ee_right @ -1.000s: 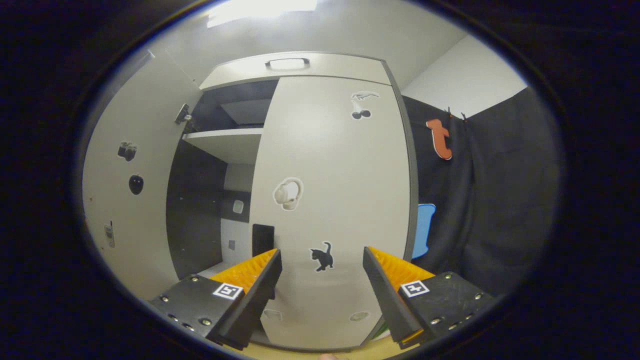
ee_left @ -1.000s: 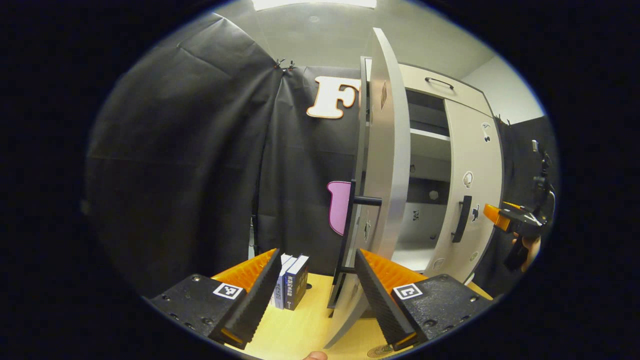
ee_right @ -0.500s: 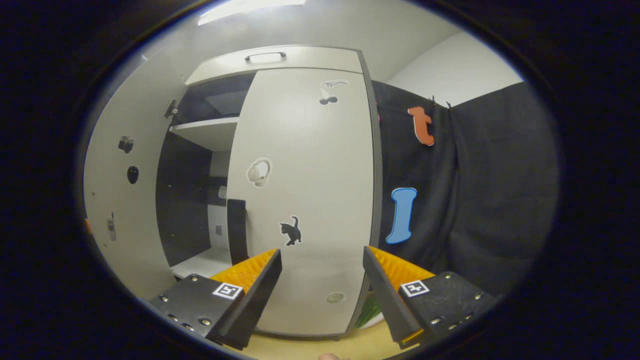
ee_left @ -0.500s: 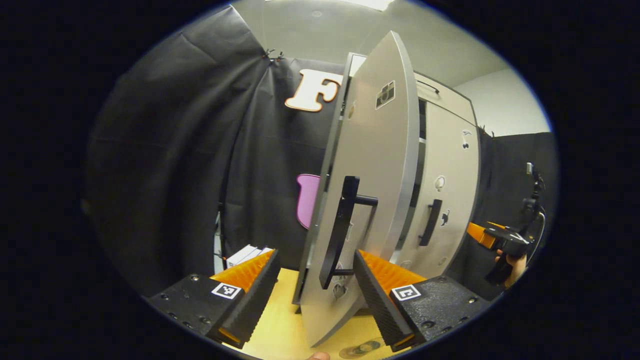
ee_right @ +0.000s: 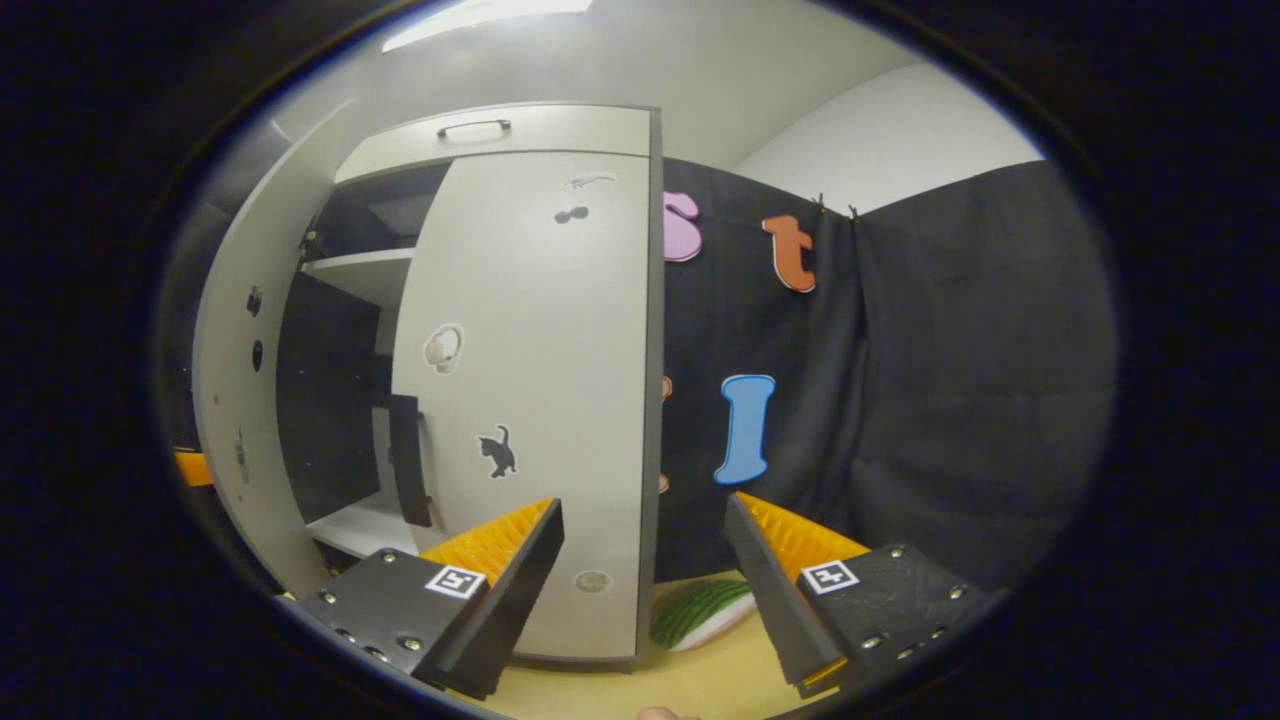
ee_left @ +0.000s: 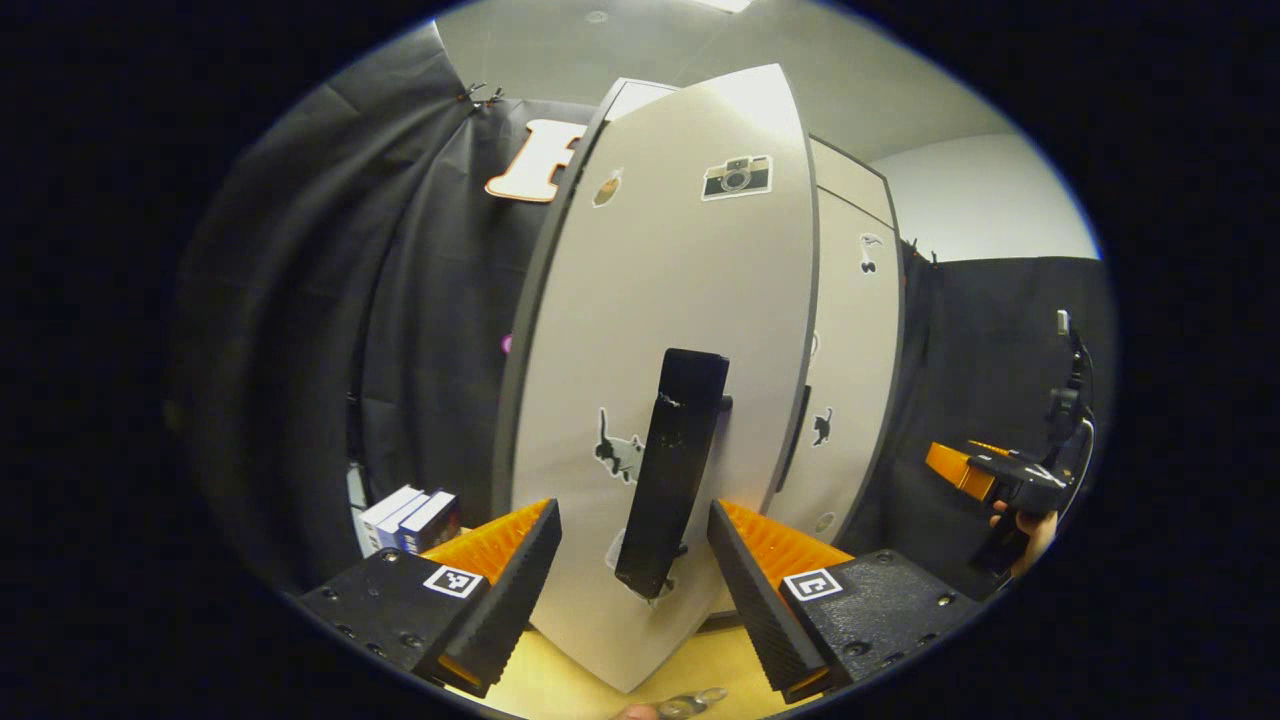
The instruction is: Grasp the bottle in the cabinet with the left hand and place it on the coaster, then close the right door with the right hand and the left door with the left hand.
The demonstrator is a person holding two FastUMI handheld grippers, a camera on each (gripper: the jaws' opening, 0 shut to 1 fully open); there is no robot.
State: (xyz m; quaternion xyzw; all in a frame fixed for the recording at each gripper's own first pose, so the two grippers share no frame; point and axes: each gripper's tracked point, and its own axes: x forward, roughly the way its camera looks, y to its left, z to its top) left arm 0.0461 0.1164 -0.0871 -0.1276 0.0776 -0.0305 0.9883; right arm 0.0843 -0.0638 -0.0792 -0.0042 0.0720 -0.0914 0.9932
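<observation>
left door [ee_left: 660,330] has swung further toward closed since earlier; right door [ee_right: 530,400] closed. jaws apart on left gripper [ee_left: 632,590] and right gripper [ee_right: 645,590].

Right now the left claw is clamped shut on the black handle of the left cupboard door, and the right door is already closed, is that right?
Not quite. In the left gripper view the left claw is open, its fingers either side of the black handle of the left door, not clamped on it. The right door does look closed.

Left door [ee_left: 660,330] ajar, right door [ee_right: 540,400] shut
</observation>
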